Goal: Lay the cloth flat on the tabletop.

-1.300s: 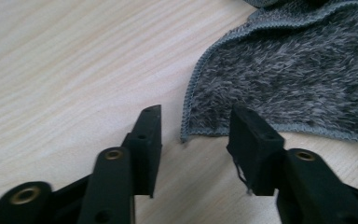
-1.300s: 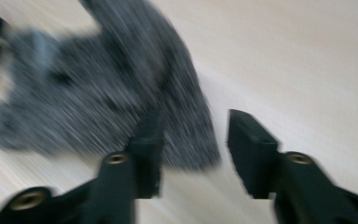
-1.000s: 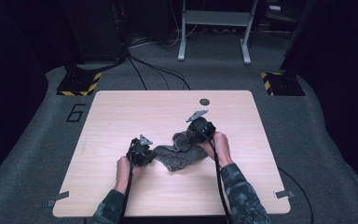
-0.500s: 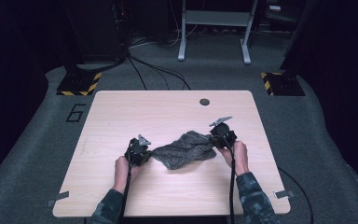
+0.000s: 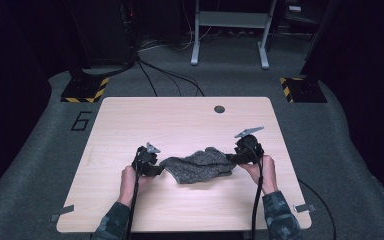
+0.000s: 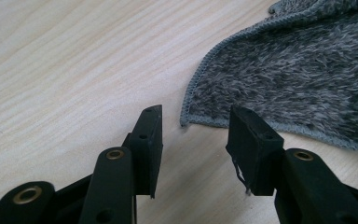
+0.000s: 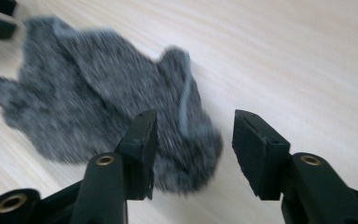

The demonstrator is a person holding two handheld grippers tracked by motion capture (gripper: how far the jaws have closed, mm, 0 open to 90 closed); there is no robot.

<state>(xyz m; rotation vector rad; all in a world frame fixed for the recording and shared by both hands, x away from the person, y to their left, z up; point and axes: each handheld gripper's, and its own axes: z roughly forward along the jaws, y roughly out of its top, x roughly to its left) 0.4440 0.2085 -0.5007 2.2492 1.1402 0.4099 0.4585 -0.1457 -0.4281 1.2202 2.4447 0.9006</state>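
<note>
From the high view we are seeing the grey cloth [image 5: 200,166] lying rumpled mid-table between left gripper [image 5: 161,169] and right gripper [image 5: 228,159], while each gripper view is showing jaws just opened, nothing pinched, so we are risking the cloth bunching again.

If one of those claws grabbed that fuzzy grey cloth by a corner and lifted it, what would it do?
The grey cloth would probably hang limp, since it already lies rumpled and folded on the table. Its fluffy pile and thin stitched edge suggest it is light. Pushed, it would likely bunch up rather than slide.
</note>
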